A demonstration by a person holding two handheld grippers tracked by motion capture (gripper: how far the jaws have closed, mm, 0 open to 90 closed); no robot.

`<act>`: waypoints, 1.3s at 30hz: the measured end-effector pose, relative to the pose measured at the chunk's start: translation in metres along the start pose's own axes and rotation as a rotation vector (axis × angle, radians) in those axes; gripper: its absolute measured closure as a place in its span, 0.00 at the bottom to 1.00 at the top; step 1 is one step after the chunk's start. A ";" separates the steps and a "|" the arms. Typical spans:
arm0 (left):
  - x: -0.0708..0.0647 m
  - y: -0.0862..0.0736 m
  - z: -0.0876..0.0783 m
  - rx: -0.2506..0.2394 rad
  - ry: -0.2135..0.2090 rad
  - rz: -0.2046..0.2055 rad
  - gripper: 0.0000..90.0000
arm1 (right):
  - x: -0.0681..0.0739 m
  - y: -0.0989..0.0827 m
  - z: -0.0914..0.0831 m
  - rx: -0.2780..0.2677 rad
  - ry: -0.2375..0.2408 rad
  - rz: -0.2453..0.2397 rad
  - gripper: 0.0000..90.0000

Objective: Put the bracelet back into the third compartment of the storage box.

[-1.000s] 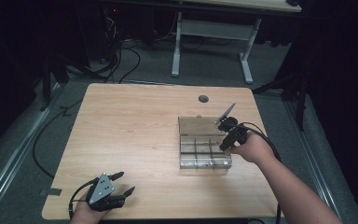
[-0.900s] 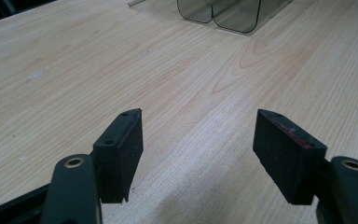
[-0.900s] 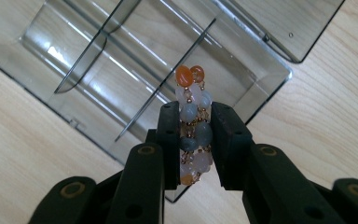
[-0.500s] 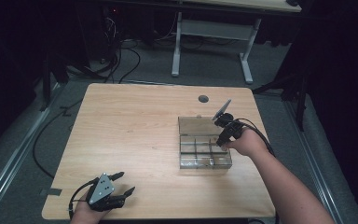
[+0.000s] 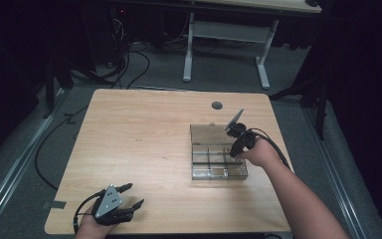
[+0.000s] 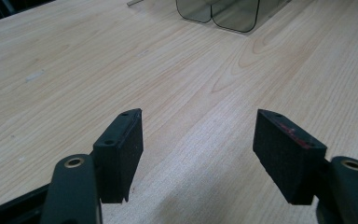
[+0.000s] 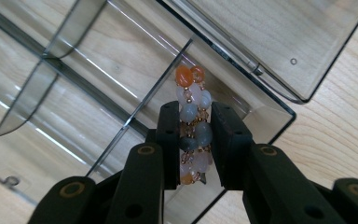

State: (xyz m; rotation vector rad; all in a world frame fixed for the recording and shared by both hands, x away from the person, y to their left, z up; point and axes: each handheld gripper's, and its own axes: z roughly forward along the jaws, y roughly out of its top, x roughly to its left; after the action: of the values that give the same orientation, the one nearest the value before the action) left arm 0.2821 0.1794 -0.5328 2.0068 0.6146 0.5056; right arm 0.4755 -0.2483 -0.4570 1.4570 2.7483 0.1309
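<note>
While left gripper (image 5: 129, 195) rests agape on table | right gripper (image 7: 195, 135) angled down, clamps bead bracelet (image 7: 193, 116) over box (image 5: 206, 172)

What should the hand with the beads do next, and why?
Probably lower a little further and then let go. The right gripper is shut on a beaded bracelet that hangs over a corner compartment of the open clear box, above its floor as far as I can tell. The left gripper rests open, apart from the box.
</note>
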 end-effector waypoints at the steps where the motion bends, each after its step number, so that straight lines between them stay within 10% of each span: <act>1: 0.000 0.000 0.000 0.000 0.000 0.000 0.37 | -0.002 0.001 0.002 -0.001 -0.007 -0.020 0.83; 17: 0.000 0.000 0.000 0.000 -0.002 0.000 0.38 | -0.001 0.006 0.020 0.016 -0.037 -0.026 0.80; 39: 0.000 0.000 0.000 0.001 0.000 0.000 0.38 | -0.006 -0.001 -0.010 -0.054 0.011 0.020 0.77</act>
State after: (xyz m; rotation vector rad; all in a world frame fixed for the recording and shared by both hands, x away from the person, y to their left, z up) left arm 0.2822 0.1793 -0.5329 2.0077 0.6148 0.5048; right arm 0.4777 -0.2547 -0.4468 1.4753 2.7167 0.2126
